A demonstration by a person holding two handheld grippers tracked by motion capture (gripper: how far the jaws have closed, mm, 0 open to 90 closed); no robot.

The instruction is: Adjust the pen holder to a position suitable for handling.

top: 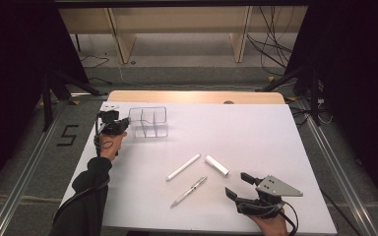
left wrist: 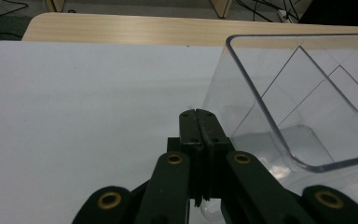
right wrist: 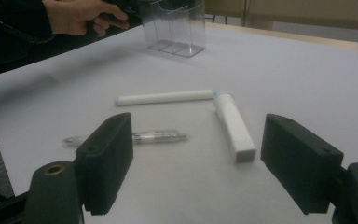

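Clear glossy plastic organizer [top: 148,122], far left. Matt white sheet covers table [top: 256,132]; pale wood edge at far side. Long white pen [top: 183,167] matt; clear pen [top: 189,191] glossy plastic. Right gripper [top: 242,186] pads matt black, rubbery.

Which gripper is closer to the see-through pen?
The right gripper. It sits open just to the right of the clear pen on the white table. The left gripper is far off at the table's back left, shut, beside the clear organizer box.
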